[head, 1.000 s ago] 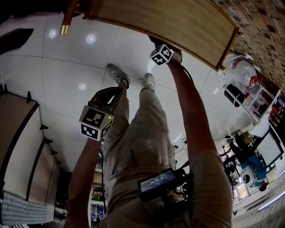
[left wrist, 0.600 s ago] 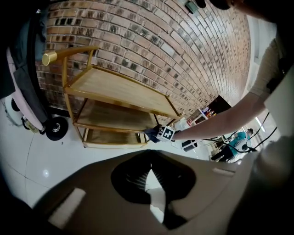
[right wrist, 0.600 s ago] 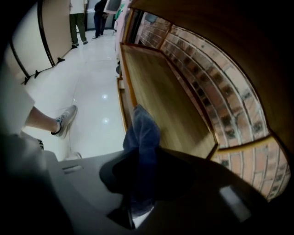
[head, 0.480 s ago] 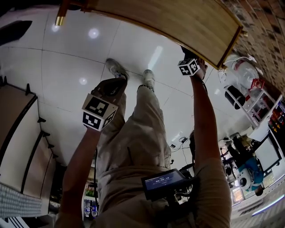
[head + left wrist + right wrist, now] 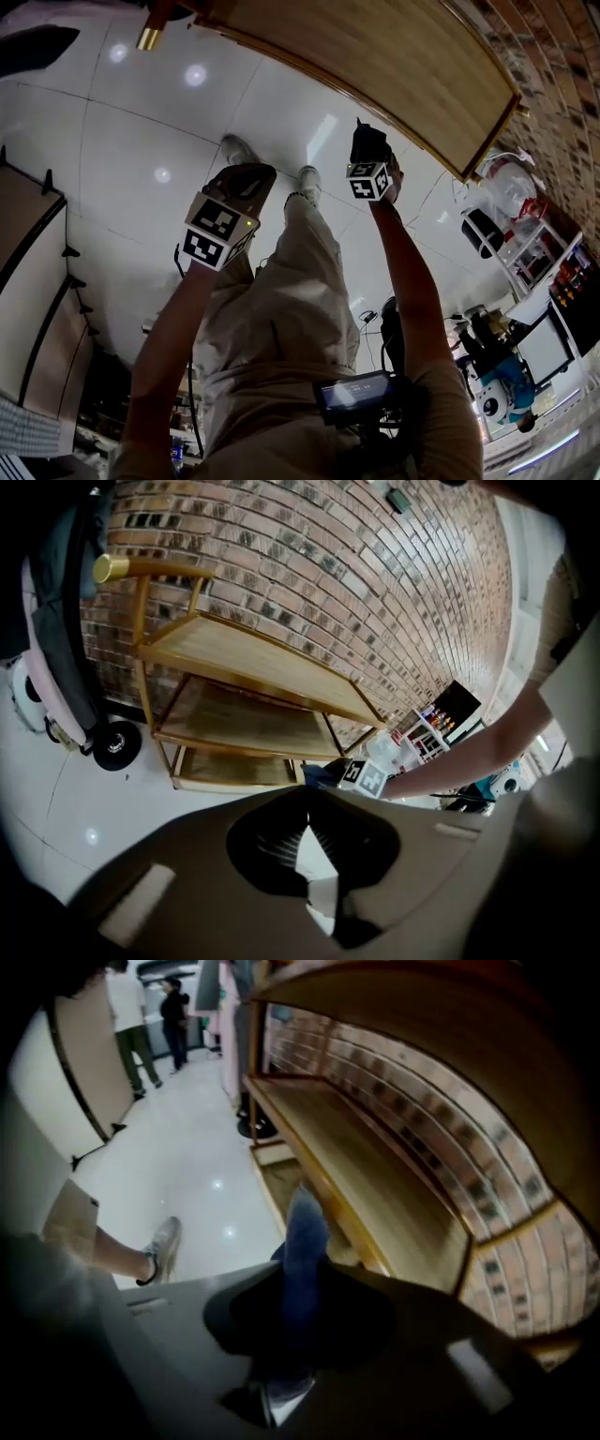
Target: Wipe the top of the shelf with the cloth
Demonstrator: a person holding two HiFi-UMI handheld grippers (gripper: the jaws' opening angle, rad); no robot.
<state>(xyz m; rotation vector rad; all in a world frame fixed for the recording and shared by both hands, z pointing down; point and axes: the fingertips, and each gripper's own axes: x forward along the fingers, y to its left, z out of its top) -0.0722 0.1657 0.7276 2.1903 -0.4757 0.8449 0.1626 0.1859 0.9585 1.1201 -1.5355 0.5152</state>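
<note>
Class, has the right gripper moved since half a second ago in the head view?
Yes. The right gripper moved left along the front edge of the shelf, away from its right corner.

Cloth: blue, soft, bunched into a narrow fold.
Cloth, hold: pinched between the jaws of the right gripper, one end poking out past the jaw tips.
Cloth, place: in front of the shelf's front edge, not on the top board.
Shelf: light wood, three flat boards in a thin frame with gold-coloured post caps.
Shelf, pose: upright on the white tiled floor, its back to the brick wall.
Top board: long, level, wood grain showing.
</note>
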